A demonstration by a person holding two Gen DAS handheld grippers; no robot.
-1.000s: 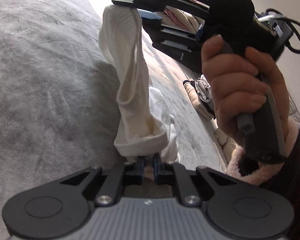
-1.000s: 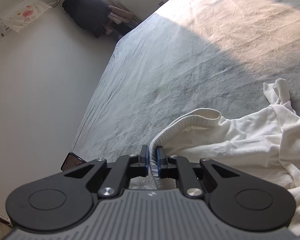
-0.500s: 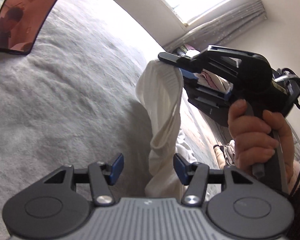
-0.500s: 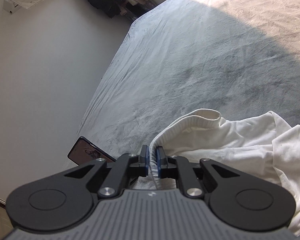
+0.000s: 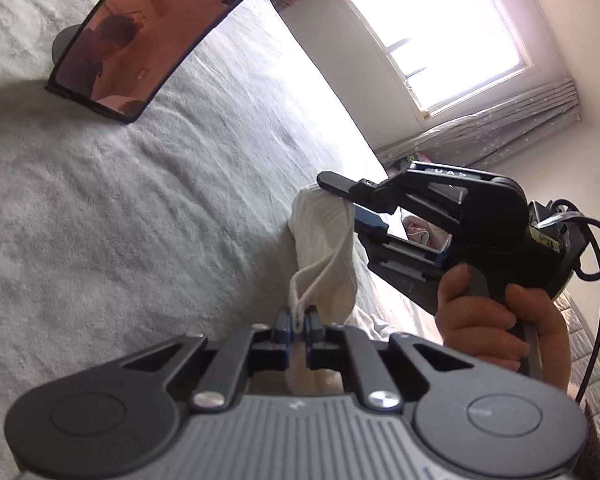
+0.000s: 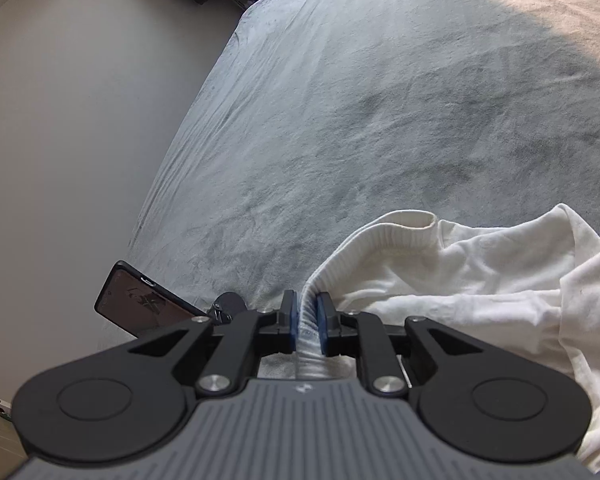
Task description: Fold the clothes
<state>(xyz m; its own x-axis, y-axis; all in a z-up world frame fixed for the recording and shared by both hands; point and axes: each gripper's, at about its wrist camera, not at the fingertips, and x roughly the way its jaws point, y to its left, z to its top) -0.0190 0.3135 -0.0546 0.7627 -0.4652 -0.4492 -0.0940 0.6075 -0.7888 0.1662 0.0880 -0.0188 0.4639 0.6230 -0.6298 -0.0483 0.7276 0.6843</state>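
In the left wrist view, the left gripper (image 5: 299,322) has its blue-padded fingers drawn together on a thin edge of the white garment (image 5: 324,248), pinching a narrow ribbed fold just above the pads. The garment rises from there as a bunched, hanging column toward the right gripper (image 5: 350,204), which comes in from the right side and is clamped on the upper end of the same cloth, its black upper finger lying over the ribbed band and its blue pad pressed beneath. The person's right hand (image 5: 496,320) wraps the handle of that gripper, and a black cable (image 5: 598,280) loops off its rear. Below and behind the cloth lies the grey bedspread (image 5: 140,220), with a phone (image 5: 140,36) propped on it at the upper left, its dark screen mirroring a person. A bright window (image 5: 436,36) and a pale curtain (image 5: 500,132) fill the upper right. In the right wrist view, the right gripper (image 6: 305,320) is closed on the ribbed hem of the white garment (image 6: 480,280), the band running straight down between the blue pads. The rest of the garment spreads crumpled to the right over the grey bedspread (image 6: 380,100), part of it in sunlight. The phone (image 6: 140,304) stands at the bed's left edge, near a plain wall (image 6: 80,120)
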